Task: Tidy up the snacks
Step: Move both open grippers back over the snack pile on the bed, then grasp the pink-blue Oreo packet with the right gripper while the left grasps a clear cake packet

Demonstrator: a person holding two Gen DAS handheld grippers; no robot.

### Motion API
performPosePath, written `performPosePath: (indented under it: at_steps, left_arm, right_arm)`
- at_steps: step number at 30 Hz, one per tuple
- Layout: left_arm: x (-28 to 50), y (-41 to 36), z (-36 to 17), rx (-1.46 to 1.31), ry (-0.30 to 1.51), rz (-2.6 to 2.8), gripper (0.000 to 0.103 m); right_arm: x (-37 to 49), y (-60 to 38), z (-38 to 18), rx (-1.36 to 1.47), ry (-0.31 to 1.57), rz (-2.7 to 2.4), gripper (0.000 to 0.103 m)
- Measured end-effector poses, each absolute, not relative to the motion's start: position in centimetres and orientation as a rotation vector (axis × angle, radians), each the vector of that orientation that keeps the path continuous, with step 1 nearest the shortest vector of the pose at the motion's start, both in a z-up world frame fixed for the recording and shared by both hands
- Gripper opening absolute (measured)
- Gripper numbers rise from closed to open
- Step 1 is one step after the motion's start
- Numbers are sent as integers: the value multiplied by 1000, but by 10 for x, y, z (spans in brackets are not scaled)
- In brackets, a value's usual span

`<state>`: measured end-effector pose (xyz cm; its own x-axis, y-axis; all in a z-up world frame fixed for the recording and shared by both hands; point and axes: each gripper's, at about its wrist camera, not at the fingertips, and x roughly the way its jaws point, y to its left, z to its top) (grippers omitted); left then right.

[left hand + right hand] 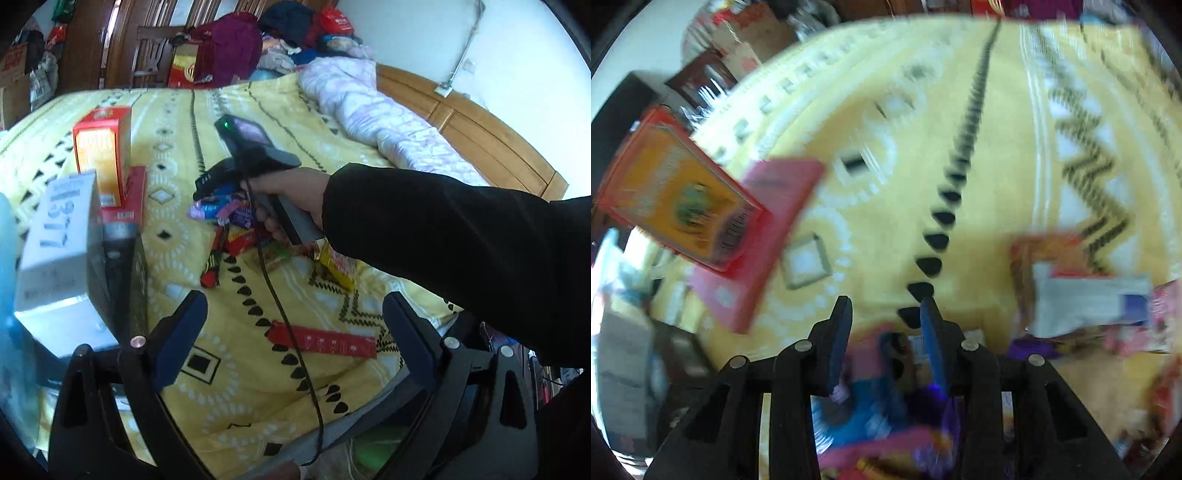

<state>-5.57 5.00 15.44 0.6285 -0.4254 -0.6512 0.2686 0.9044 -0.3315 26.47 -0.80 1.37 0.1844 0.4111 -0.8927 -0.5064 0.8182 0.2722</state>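
Snack packets (229, 216) lie in a loose pile on the yellow patterned blanket (236, 373). A hand holds my right gripper (885, 314) nose-down over that pile. Its jaws stand partly narrowed, and blurred blue and pink packets (864, 384) lie under them with nothing clearly pinched. My left gripper (293, 306) hangs wide open and empty above the blanket, nearer than the pile. An orange box (103, 155) stands on a flat red box (127, 201) at the left; the right wrist view also shows the orange box (676, 195). A long red packet (321, 341) and a yellow packet (338, 267) lie apart.
A white carton (55, 240) stands close at the left. The right gripper's black cable (288, 325) trails across the blanket. A rolled lilac quilt (369, 110) lies along the wooden headboard (465, 125). Clothes (229, 48) are heaped beyond the bed. A grey-white packet (1089, 302) lies to the right.
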Motion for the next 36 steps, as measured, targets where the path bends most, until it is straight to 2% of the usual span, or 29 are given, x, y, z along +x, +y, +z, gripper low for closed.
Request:
performPosePath:
  at_steps: [9,13,15,16,20,26,29,32,36]
  left_arm:
    - [-71,43,153,-225,811,-423,96]
    - [-80,40,151,-244,831,-428,96]
    - [-83,38,151,-254,836,-424,96]
    - [-84,38,151,-255,838,-419,96]
    - [-83,40,146,-278,865,-399,96]
    - [-87,41,136,-262,902,-386,96]
    - [-86,41,131,-264,917,-380,96]
    - [-84,43,124,-284,942,-373,96]
    - [-82,41,115,-278,959,-363,95]
  right_arm:
    - [149,-36,22,-314,1291,785,43]
    - [112,-77,69,-311,1189,741,43]
    - [93,-101,103,-263,1087,701,60]
    - [86,-111,115,-232,1053,687,63]
    - [66,-124,120,-188,1061,708,63]
    - [65,-83,92,-308,1096,780,63]
    - [76,-64,61,-390,1137,748,63]
    - [83,-62,34,-412,1193,703,50]
    - [67,-86,64,-288,1103,718,48]
